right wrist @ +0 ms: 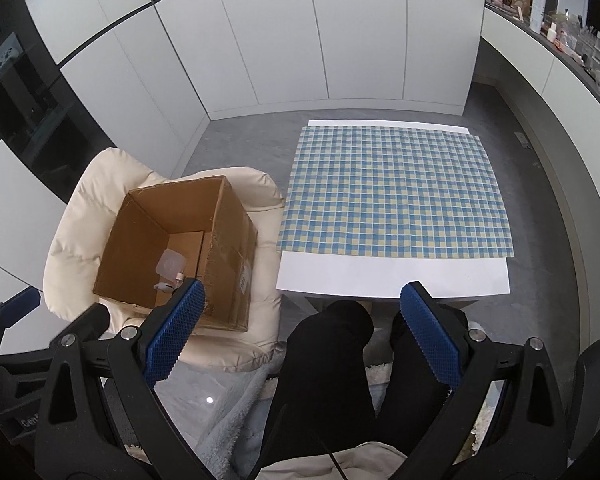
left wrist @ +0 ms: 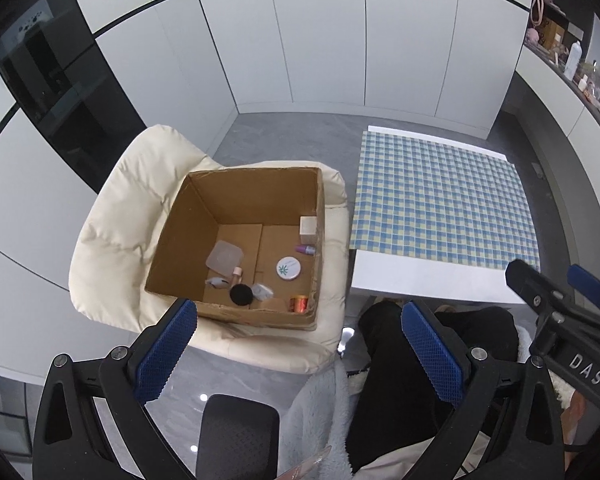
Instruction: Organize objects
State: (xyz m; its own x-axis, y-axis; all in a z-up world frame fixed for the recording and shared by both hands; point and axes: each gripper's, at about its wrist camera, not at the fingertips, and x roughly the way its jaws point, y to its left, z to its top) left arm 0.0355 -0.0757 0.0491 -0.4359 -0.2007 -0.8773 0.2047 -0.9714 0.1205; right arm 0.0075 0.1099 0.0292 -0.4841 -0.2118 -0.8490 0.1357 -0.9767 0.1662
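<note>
An open cardboard box (left wrist: 204, 240) (right wrist: 228, 248) rests on a cream padded chair (left wrist: 112, 216) (right wrist: 72, 232). Inside lie several small items: a clear square lid (left wrist: 224, 259), a round white tin (left wrist: 288, 268), a black puff (left wrist: 241, 294), a copper spool (left wrist: 299, 304), a purple bottle (left wrist: 306, 249) and a white cube (left wrist: 308, 228). My left gripper (left wrist: 300, 348) hangs open and empty above the box's near edge. My right gripper (right wrist: 304, 332) is open and empty above a person's black-clad knees (right wrist: 328, 360). The right gripper (left wrist: 560, 304) also shows in the left wrist view.
A low white table (right wrist: 392, 276) (left wrist: 420, 280) with a blue-and-yellow checked cloth (right wrist: 396, 192) (left wrist: 440, 204) stands right of the chair. White cabinet doors (right wrist: 300, 40) line the back wall. A cluttered shelf (right wrist: 572, 40) runs along the right. A fluffy blanket (right wrist: 236, 412) lies by the knees.
</note>
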